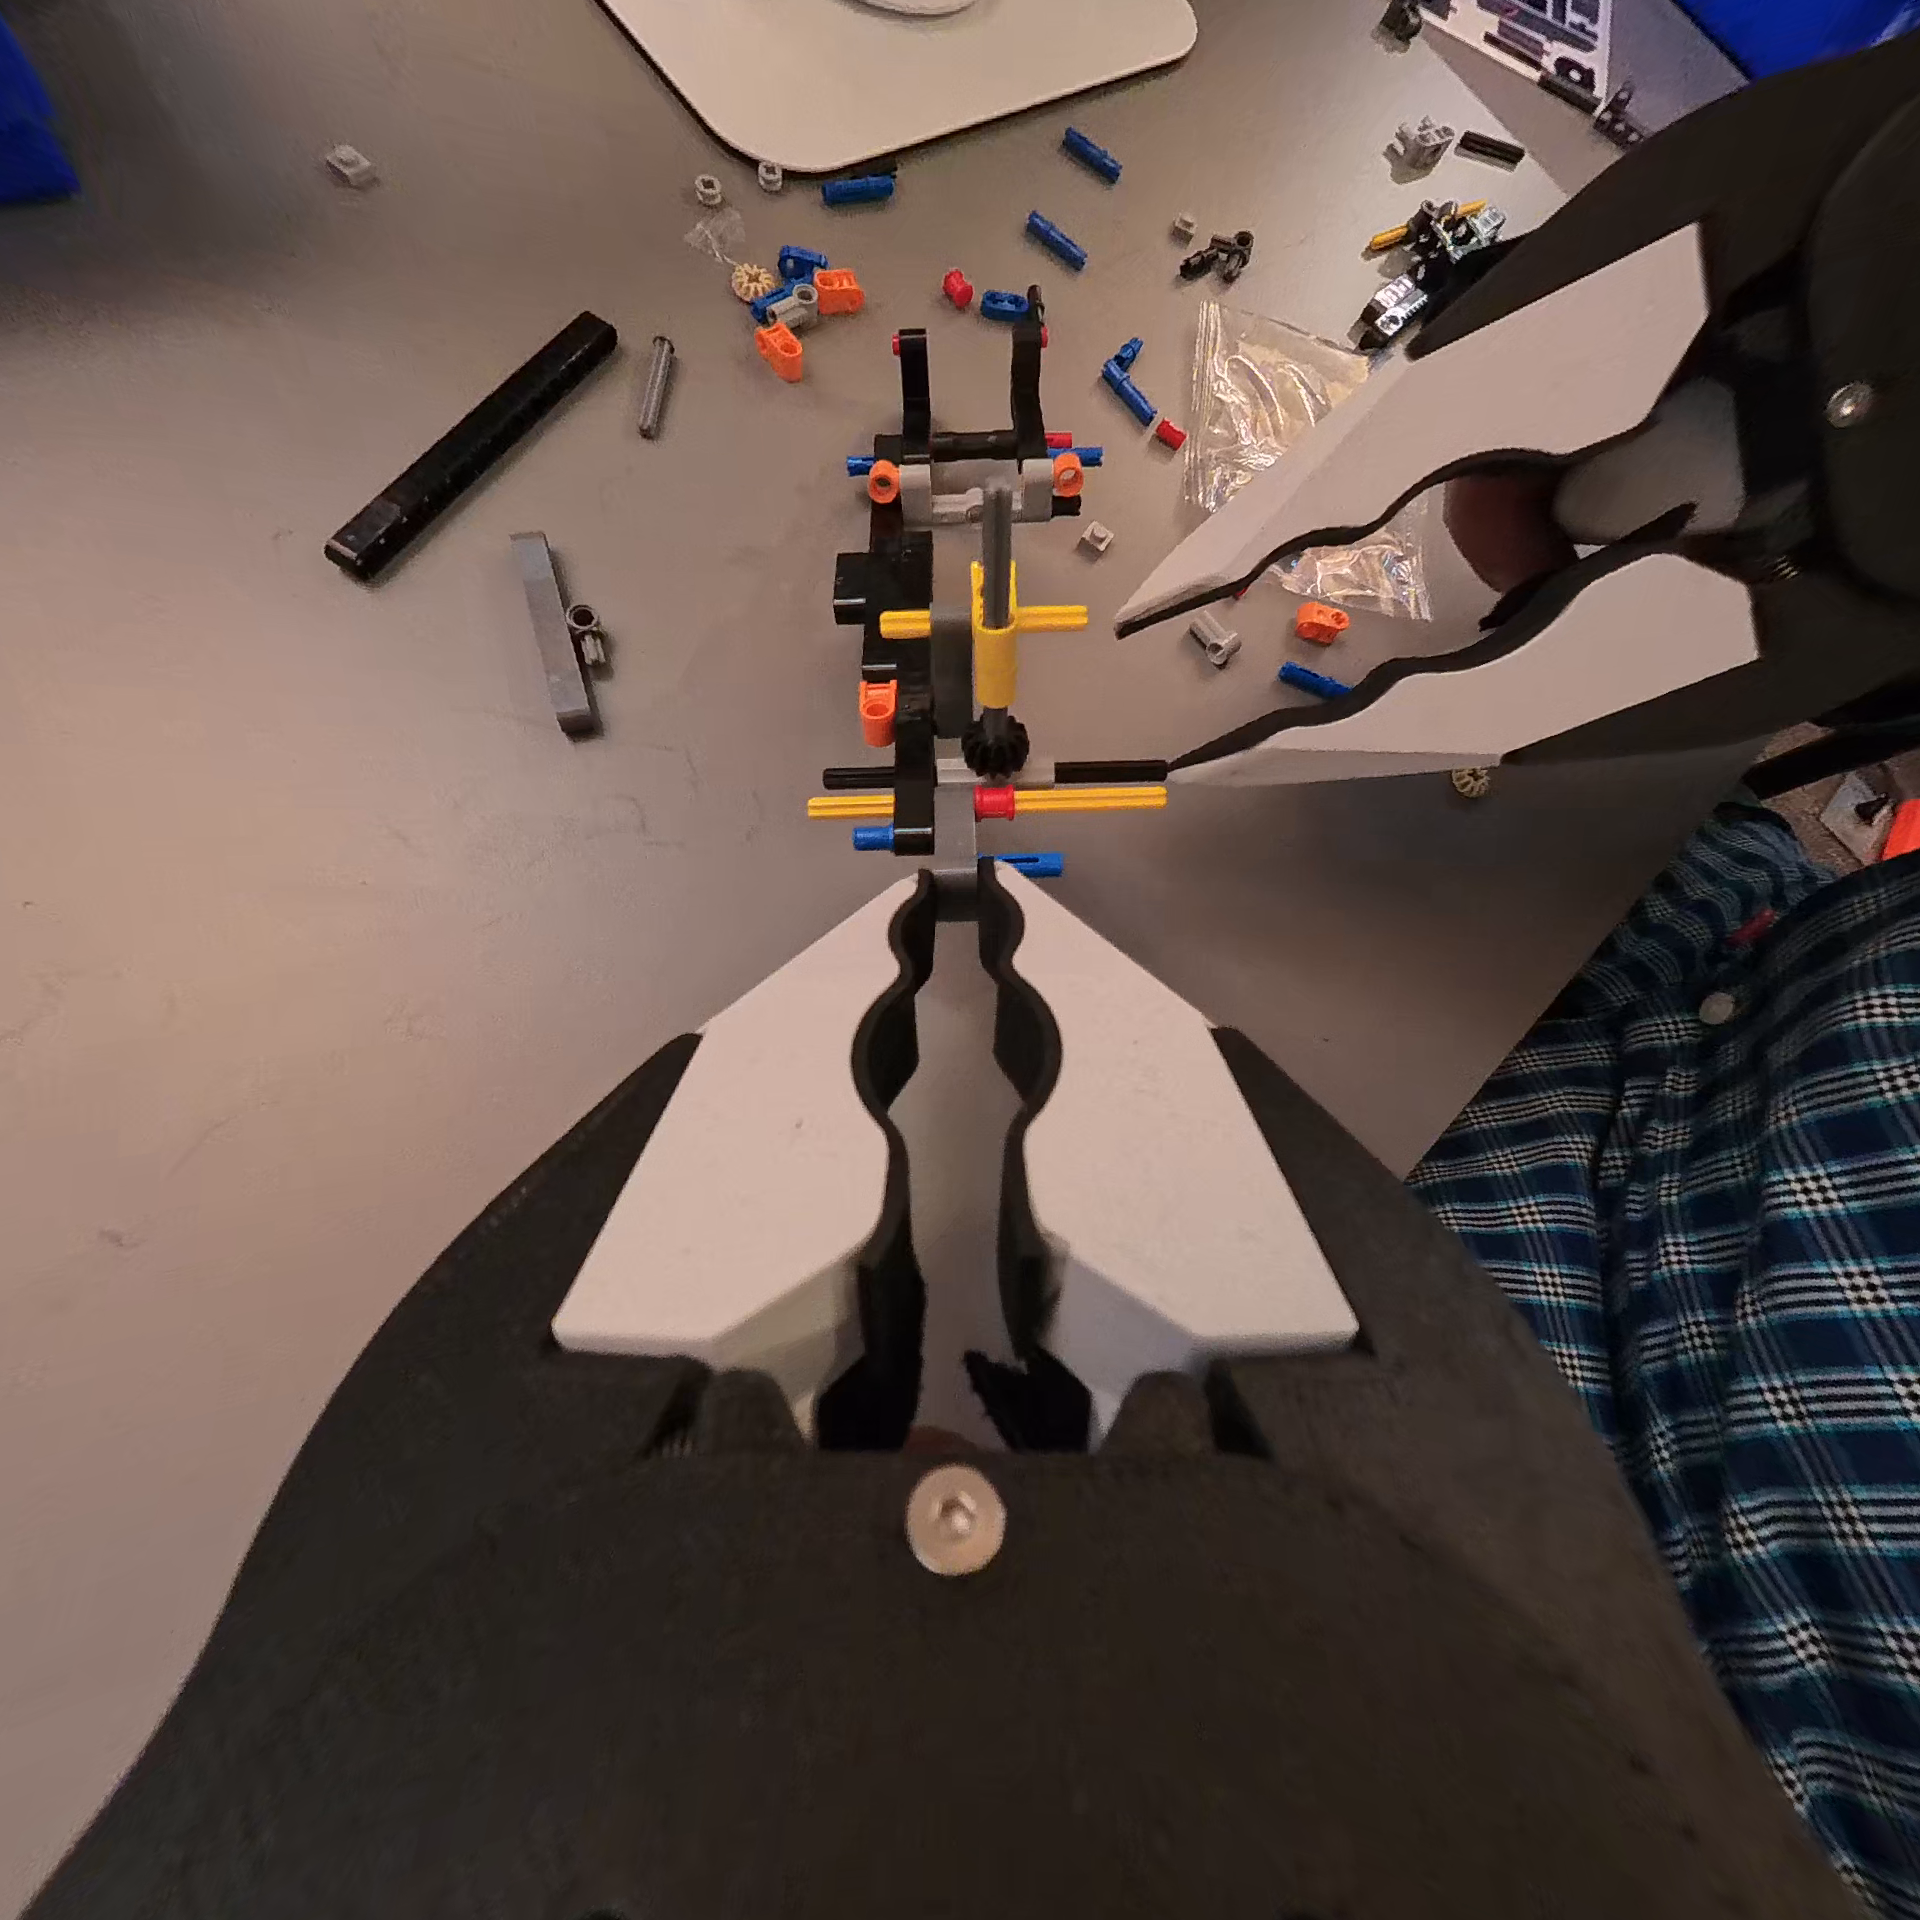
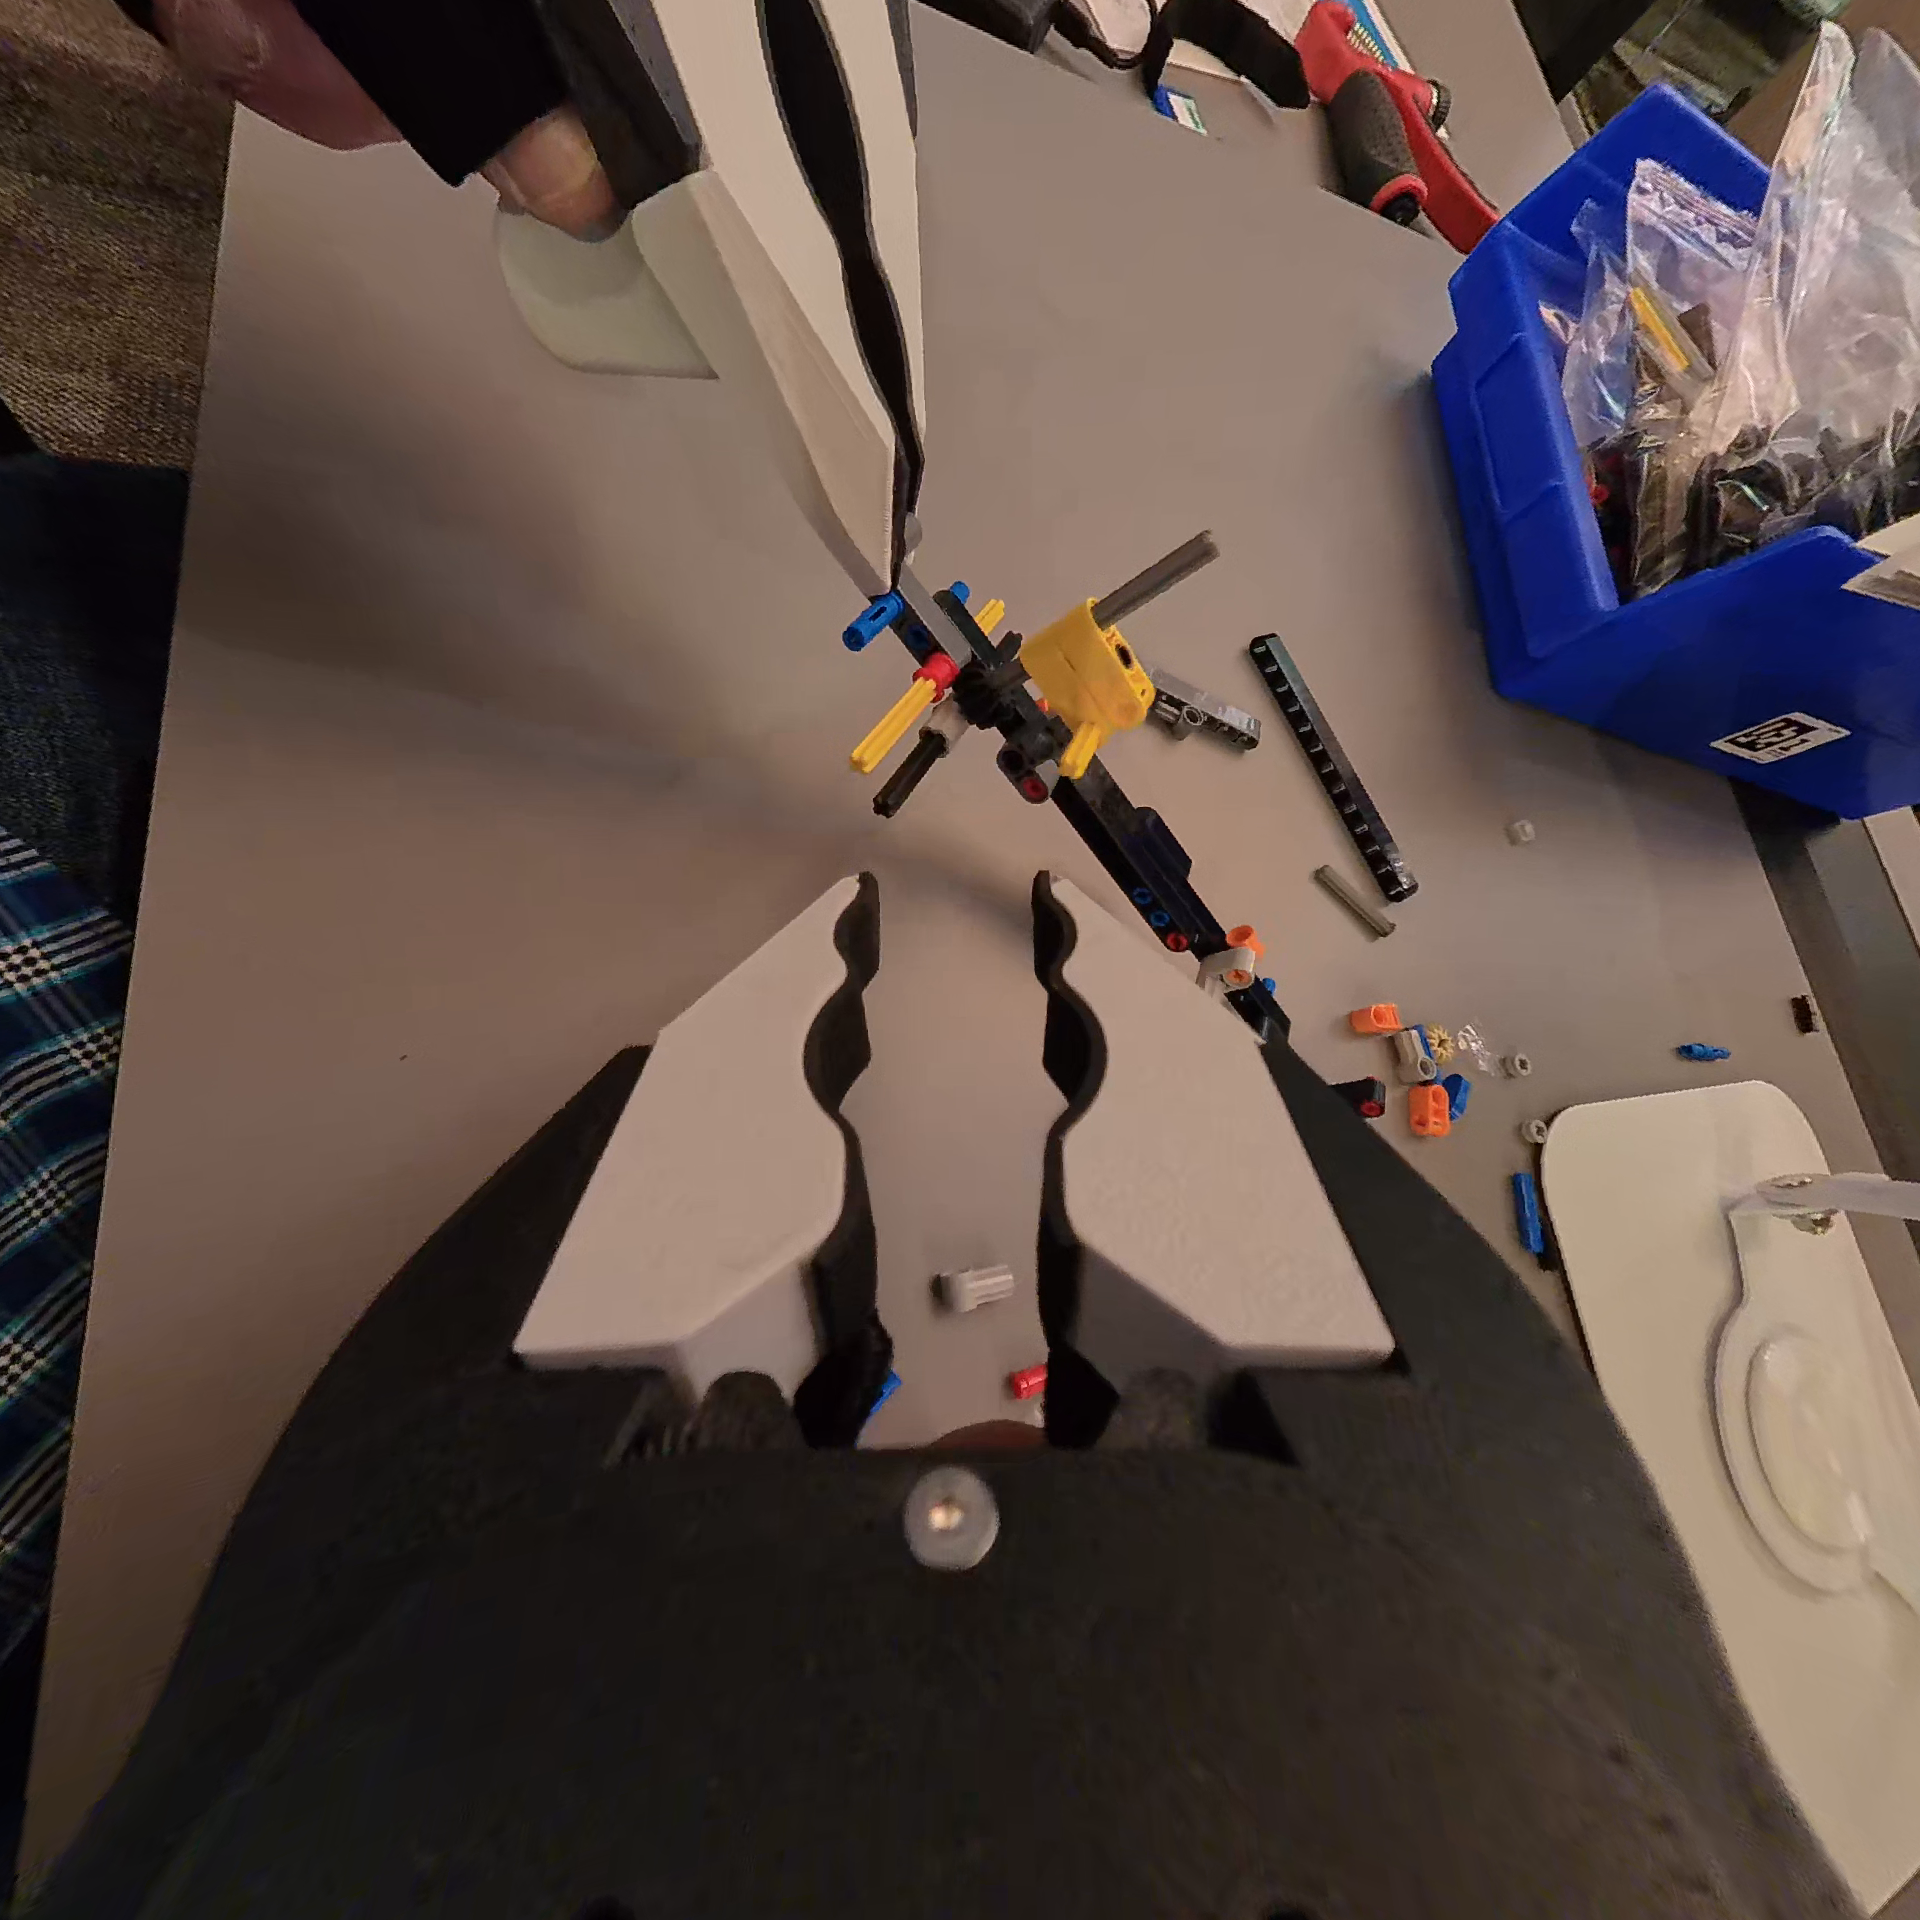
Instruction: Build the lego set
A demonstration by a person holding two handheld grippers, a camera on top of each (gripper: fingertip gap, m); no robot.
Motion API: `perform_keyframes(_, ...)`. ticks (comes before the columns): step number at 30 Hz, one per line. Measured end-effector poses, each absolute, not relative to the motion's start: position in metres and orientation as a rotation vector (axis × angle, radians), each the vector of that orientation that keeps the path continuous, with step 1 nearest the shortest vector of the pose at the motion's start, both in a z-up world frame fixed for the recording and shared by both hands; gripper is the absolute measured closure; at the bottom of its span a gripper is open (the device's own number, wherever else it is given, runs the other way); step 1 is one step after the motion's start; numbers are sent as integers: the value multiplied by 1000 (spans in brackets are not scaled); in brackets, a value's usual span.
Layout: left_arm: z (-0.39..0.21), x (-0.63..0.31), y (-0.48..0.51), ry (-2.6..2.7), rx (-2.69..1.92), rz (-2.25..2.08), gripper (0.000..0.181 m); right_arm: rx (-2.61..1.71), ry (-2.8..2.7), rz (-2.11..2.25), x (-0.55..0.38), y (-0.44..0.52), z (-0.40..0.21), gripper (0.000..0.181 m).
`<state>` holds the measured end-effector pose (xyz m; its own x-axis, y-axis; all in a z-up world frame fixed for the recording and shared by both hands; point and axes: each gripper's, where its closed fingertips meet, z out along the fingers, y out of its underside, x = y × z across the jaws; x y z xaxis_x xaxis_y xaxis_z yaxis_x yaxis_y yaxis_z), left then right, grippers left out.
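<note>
The lego assembly is a long black frame with a yellow block, a grey axle, yellow and black cross axles, a black gear and orange and blue pins. My left gripper is shut on its grey end beam and holds it out over the grey table. The right wrist view shows the assembly tilted in front of my right gripper, hanging from the left gripper. My right gripper is open and empty. In the left wrist view it comes in from the right, its lower tip close to the black axle's end.
Loose pieces lie scattered: a long black beam, a grey beam, blue and orange pins, a clear bag. A white stand base sits at the far edge. A blue bin holds bagged parts. A plaid sleeve is at right. One gripper's finger ends stand about 6 centimetres off the other's.
</note>
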<state>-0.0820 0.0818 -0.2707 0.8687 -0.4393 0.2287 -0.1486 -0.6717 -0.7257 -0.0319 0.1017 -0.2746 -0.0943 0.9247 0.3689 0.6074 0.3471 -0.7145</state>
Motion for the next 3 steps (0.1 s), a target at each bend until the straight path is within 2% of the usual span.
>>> perform_keyframes(1,-271,-82,82,423,-2291,-502,176,-1353,-1801,490,-32,102,-275,153)
perform_keyframes(3,-271,-82,81,422,-2291,-502,176,-1352,-1804,487,-32,102,-276,153)
